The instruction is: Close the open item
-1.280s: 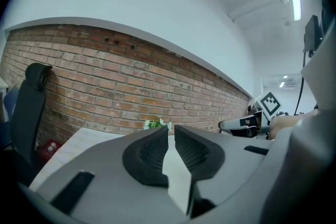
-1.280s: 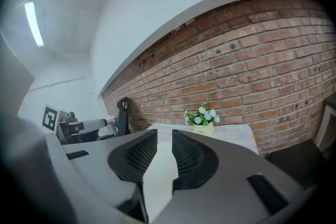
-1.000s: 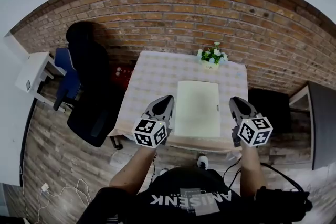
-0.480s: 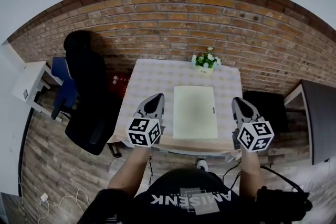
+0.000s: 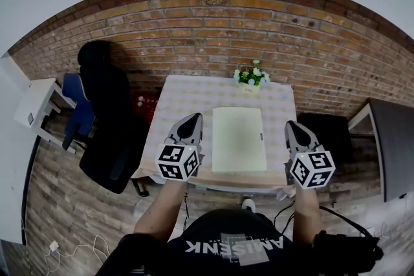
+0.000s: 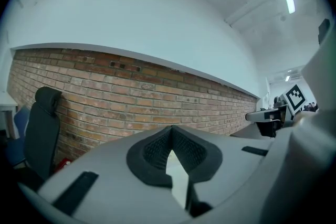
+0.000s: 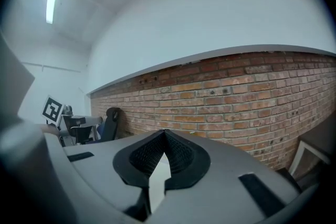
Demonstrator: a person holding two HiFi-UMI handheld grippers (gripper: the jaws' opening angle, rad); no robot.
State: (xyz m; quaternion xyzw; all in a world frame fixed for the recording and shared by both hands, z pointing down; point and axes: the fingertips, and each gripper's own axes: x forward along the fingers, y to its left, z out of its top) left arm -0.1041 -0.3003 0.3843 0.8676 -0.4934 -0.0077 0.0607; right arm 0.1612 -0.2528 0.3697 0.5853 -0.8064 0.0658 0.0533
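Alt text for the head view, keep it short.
Seen from above, a person holds the left tongs and right tongs, both shut and empty, either side of a flat pale case on a cloth-covered table. Flowers stand at the table's far edge; a black chair is at left, a brick wall behind.

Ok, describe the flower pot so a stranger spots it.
By the red brick wall stands a table with a checked cloth. At its far edge, beyond the pale green slab, sits the small pot of white flowers, the only upright thing.
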